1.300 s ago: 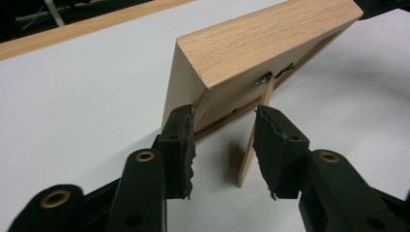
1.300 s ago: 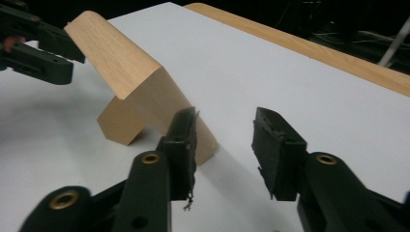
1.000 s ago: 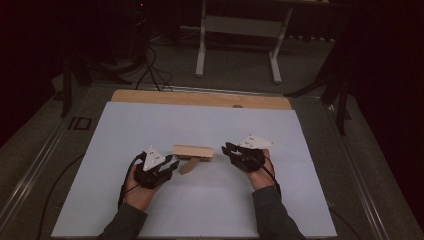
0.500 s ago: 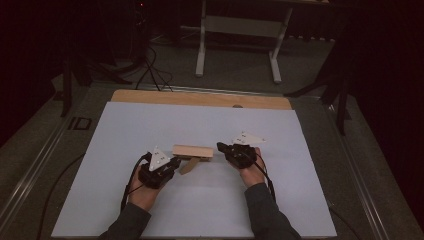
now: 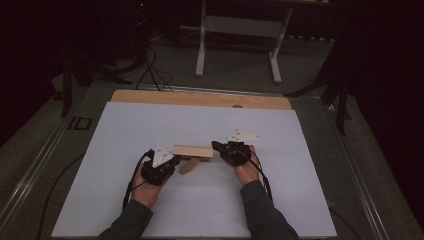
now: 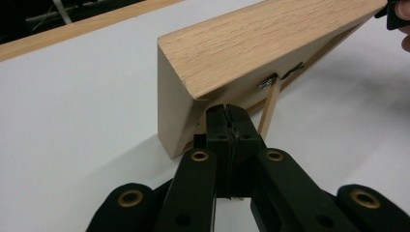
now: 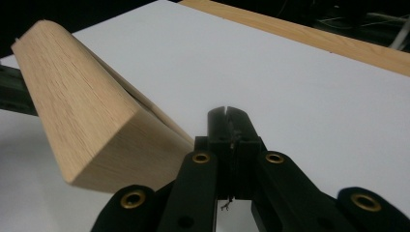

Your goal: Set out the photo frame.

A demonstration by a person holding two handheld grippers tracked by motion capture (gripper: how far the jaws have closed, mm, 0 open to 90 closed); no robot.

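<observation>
Wooden frame (image 5: 193, 150) stands leaning on the white sheet (image 5: 300, 200), propped from behind by its easel leg (image 5: 188, 165). It sits between the two grippers, its ends just off their tips. In the left gripper view the frame's (image 6: 251, 53) near corner sits just beyond the jaw tips, its back facing the camera, with the thin leg (image 6: 269, 107) and a small metal fitting (image 6: 265, 83) visible just past the tips.

Left gripper (image 5: 172, 159): jaws pressed together, pads meeting with nothing between them (image 6: 226, 113). They have just been closing; a second ago this gripper was at about the same spot at the frame's left end. Tips sit at the lower back corner of the frame; contact cannot be told.

Right gripper (image 5: 216, 146): jaws also pressed together on nothing (image 7: 226, 116). Frame's (image 7: 92, 121) end lies to the left of the tips, close beside them. Compared with a second ago, this hand has come in nearer to the frame's right end.

Reading: both grippers closed up empty, so no pinch grip on the frame. Judgement: closed tips suit nudging or steadying the frame from either end rather than lifting it. Risk: a push at one end could fold the leg and tip the frame flat

Beyond: sheet's far wooden edge (image 5: 200, 98), then a dark floor with a stand (image 5: 240, 25)
</observation>
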